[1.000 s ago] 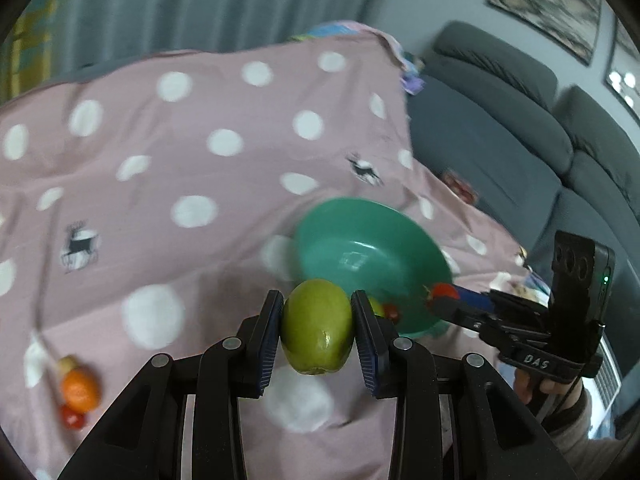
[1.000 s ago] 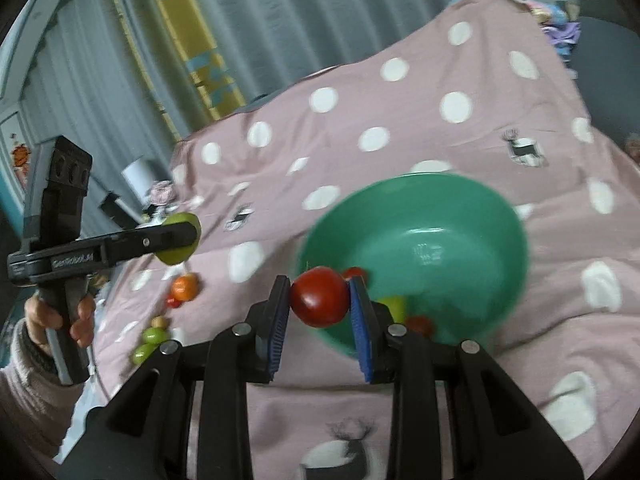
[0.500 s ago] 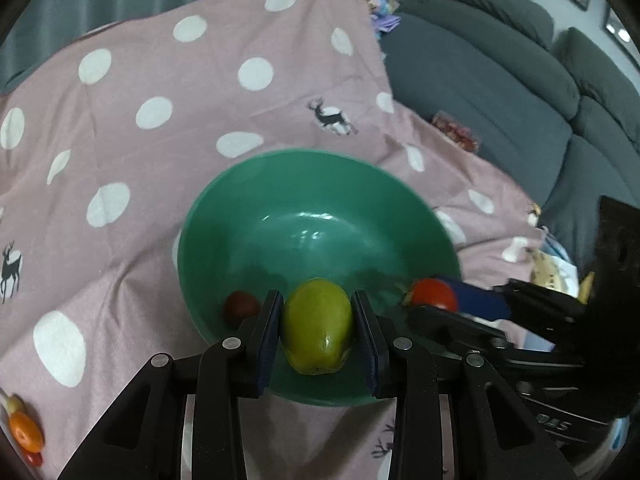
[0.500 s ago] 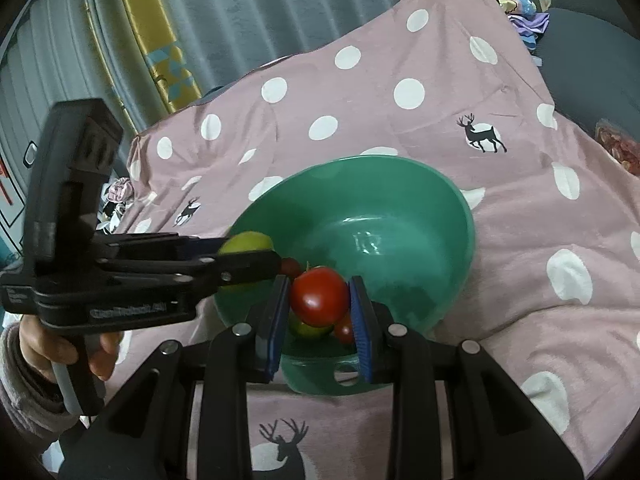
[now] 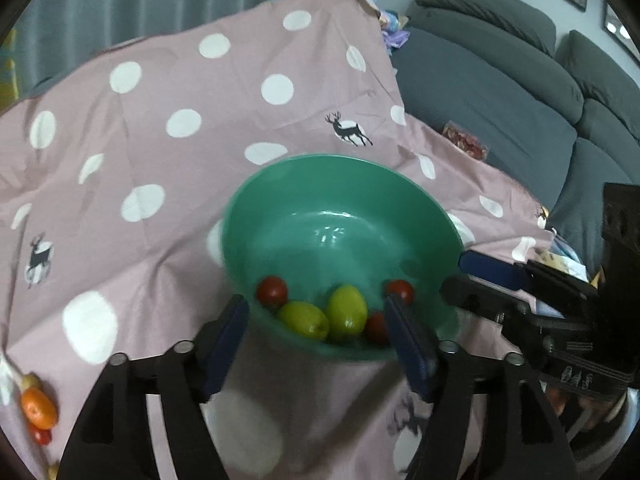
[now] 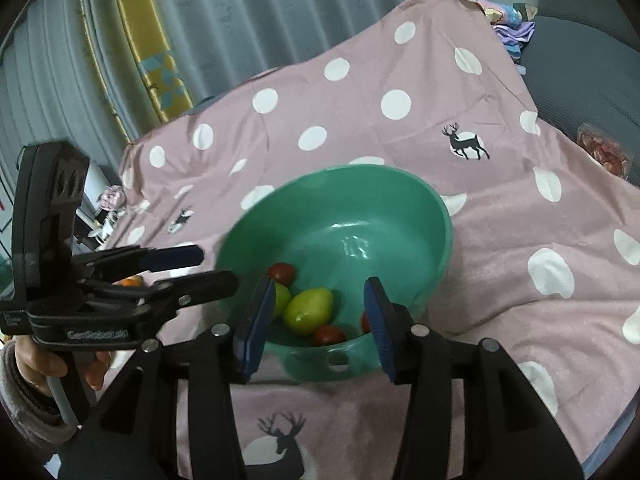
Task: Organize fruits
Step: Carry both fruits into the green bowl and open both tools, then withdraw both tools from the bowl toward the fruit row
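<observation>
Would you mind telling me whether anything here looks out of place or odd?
Mostly tidy: the green and red fruits lie together in the green bowl. What stands out is an orange fruit and a small red one lying loose on the dotted cloth, far left of the bowl. Nothing looks spilled or damaged.

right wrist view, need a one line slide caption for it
Both grippers, right and left, jaws just opened and empty, over a green bowl of green and red fruit on a polka-dot cloth.

The bowl (image 5: pixel 340 208) sits on the tablecloth (image 5: pixel 160 168), fruits (image 5: pixel 346 312) inside at six o'clock; sofa (image 5: pixel 500 100) at two o'clock.
</observation>
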A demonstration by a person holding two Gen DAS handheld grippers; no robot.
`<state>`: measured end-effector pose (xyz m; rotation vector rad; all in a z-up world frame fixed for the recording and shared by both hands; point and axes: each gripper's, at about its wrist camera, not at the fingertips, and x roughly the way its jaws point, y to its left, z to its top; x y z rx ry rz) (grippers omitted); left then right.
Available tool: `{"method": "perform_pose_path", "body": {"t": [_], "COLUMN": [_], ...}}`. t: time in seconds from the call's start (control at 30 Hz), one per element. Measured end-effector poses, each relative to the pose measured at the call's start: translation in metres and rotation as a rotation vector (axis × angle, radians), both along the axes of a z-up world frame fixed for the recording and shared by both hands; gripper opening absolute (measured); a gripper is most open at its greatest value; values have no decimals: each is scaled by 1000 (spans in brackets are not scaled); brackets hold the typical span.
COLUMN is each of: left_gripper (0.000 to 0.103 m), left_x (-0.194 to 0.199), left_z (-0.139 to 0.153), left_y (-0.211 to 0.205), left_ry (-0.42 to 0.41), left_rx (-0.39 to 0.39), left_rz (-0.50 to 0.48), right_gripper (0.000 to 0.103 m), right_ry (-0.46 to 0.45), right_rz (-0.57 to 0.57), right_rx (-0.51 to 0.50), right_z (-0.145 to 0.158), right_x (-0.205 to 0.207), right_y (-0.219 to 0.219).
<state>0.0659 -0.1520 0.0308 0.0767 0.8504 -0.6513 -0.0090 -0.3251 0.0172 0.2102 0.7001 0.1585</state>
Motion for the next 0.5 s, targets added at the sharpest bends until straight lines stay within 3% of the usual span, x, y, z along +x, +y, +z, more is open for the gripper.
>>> {"method": "perform_pose_path", "body": {"t": [0.2, 0.5], "left_gripper": [76, 76], "left_x": [-27, -74], "left_z": [3, -24], "left_y": [62, 182], "left_ry": [-4, 80], "left_rx": [-4, 54], "left_rz": [79, 298], "right_gripper": [51, 52], "right_ry": [-10, 38], "right_rz": [77, 221], "right_rx": [68, 40], "right_z": [5, 1], "right_x": [-12, -15], "right_y": [16, 68]}}
